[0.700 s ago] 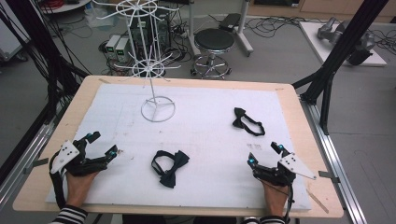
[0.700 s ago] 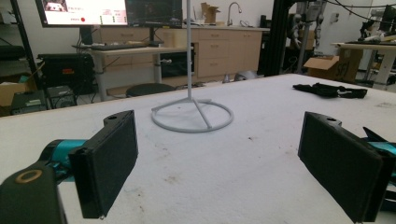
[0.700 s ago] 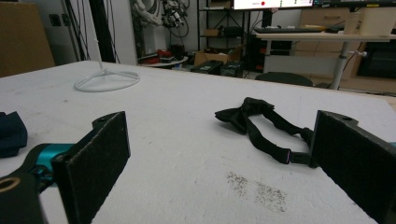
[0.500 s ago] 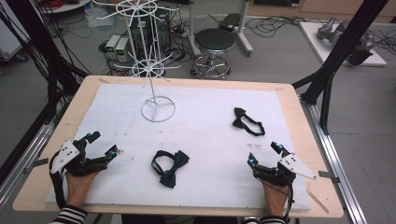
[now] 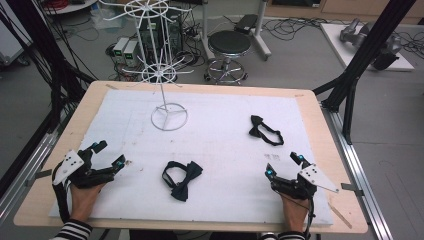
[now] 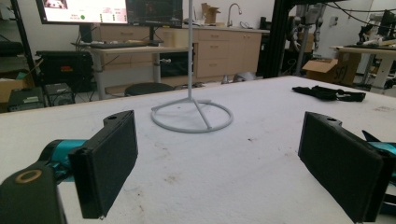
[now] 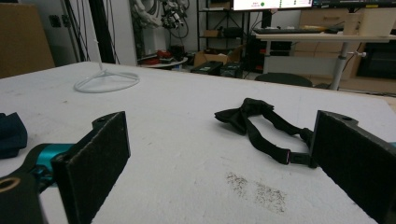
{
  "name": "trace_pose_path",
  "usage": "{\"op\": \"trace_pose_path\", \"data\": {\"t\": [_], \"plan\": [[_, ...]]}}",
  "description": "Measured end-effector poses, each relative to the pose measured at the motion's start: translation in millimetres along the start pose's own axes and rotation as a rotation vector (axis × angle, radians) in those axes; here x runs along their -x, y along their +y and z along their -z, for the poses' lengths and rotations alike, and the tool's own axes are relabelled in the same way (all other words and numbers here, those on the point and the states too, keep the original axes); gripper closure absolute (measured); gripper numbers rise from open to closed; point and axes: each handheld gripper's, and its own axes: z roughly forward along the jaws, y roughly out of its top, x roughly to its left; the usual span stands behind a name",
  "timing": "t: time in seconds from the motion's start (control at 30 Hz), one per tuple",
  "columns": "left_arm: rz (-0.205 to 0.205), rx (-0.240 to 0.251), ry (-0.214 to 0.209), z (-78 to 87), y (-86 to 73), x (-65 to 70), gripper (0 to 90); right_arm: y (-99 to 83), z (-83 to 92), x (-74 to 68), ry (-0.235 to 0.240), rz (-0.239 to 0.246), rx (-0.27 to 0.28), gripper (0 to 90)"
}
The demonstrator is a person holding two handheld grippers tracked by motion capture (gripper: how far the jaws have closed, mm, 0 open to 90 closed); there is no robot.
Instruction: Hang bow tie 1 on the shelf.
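Note:
Two black bow ties lie on the white mat. One bow tie sits near the front middle, between my hands. The other bow tie lies at the right, ahead of my right gripper. A white wire display stand rises at the back left, its ring base flat on the mat. My left gripper rests at the front left, open, with nothing between its jaws. At the front right my right gripper is open and holds nothing.
The white mat covers a wooden table. A black frame leg stands by the right edge. A stool and electronics boxes stand on the floor behind the table. A dark stain marks the mat before the right gripper.

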Motion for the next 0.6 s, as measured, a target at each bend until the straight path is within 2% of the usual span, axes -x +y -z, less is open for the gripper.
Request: {"op": "trace_pose_path", "data": {"t": [0.2, 0.4, 0.6], "plan": [[0.047, 0.003, -0.021, 3.4, 4.4, -5.2, 11.9, 0.1, -0.5, 0.2, 0.001, 0.002, 0.0, 4.2], [0.065, -0.027, -0.032, 5.3, 27.5, -9.1, 11.7, 0.2, -0.7, 0.3, 0.001, 0.004, -0.001, 4.2], [0.041, -0.075, -0.073, 1.4, 53.1, -6.5, 11.6, 0.1, -0.7, 0.5, 0.002, 0.005, 0.001, 4.2]]}}
